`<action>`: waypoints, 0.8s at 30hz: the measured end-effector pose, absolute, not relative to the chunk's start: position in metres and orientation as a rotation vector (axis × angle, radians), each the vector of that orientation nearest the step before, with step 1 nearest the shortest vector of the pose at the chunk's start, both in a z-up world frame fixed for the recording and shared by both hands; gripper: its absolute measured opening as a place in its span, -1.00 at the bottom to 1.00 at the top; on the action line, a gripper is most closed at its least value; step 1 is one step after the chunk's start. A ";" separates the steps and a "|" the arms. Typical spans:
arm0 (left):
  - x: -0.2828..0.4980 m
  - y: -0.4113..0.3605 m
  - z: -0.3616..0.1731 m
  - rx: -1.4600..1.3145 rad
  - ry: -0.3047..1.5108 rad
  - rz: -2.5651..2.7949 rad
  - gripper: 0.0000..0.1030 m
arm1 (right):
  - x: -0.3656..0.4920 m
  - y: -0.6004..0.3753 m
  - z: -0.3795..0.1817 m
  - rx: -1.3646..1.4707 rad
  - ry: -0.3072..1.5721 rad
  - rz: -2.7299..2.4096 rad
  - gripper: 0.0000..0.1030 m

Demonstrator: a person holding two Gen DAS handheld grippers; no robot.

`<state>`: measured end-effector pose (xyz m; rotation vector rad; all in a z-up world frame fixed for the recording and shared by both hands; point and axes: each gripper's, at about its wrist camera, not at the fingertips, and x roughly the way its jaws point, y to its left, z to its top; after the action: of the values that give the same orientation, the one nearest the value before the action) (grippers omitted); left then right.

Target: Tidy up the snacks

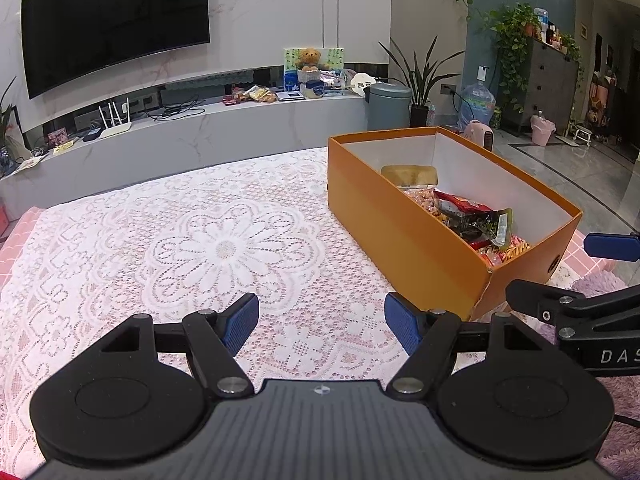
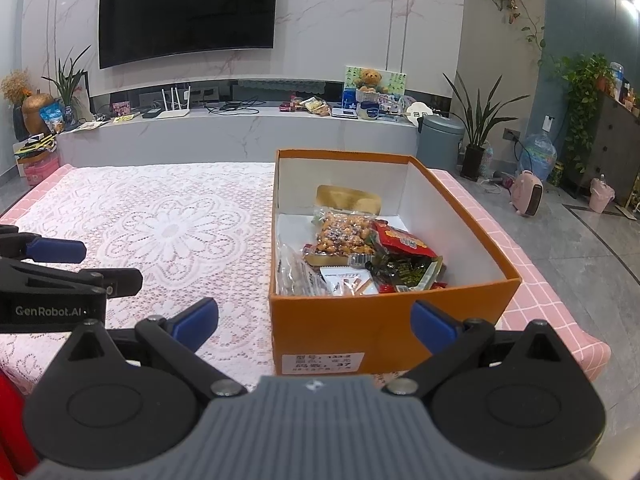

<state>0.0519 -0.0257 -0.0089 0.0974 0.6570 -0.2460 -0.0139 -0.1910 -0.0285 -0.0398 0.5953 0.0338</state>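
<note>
An orange cardboard box [image 2: 344, 328] stands open on the lace-covered table [image 2: 168, 224]; in the left wrist view the box [image 1: 384, 216] is at the right. Inside lie several snack packs: a clear bag of nuts [image 2: 340, 234], a red packet [image 2: 404, 242], a dark green packet [image 2: 408, 270] and a gold pack [image 2: 348, 200] at the back. My right gripper [image 2: 316, 322] is open just in front of the box's near end wall, nothing between its blue pads. My left gripper [image 1: 322, 322] is open over bare lace to the left of the box, holding nothing.
Behind the table runs a long grey TV shelf [image 2: 240, 128] with a router, snack bags and a teddy bear [image 2: 370, 78]. A grey bin [image 2: 442, 138], potted plants, a water jug and a pink heater [image 2: 530, 194] stand on the floor to the right.
</note>
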 end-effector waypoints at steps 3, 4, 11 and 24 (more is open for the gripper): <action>0.052 -0.026 -0.008 0.097 0.657 -0.245 0.64 | -0.014 -0.189 -0.029 -0.049 0.592 0.031 0.94; 0.052 -0.026 -0.008 0.098 0.657 -0.245 0.64 | -0.014 -0.189 -0.029 -0.050 0.592 0.031 0.94; 0.051 -0.026 -0.008 0.101 0.658 -0.244 0.64 | -0.015 -0.189 -0.029 -0.046 0.594 0.027 0.94; 0.050 -0.026 -0.008 0.108 0.657 -0.238 0.70 | -0.017 -0.188 -0.028 -0.045 0.599 0.028 0.94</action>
<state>0.0498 -0.0263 -0.0081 0.1076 0.6572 -0.2384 -0.0166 -0.1880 -0.0280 -0.0448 0.5992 0.0280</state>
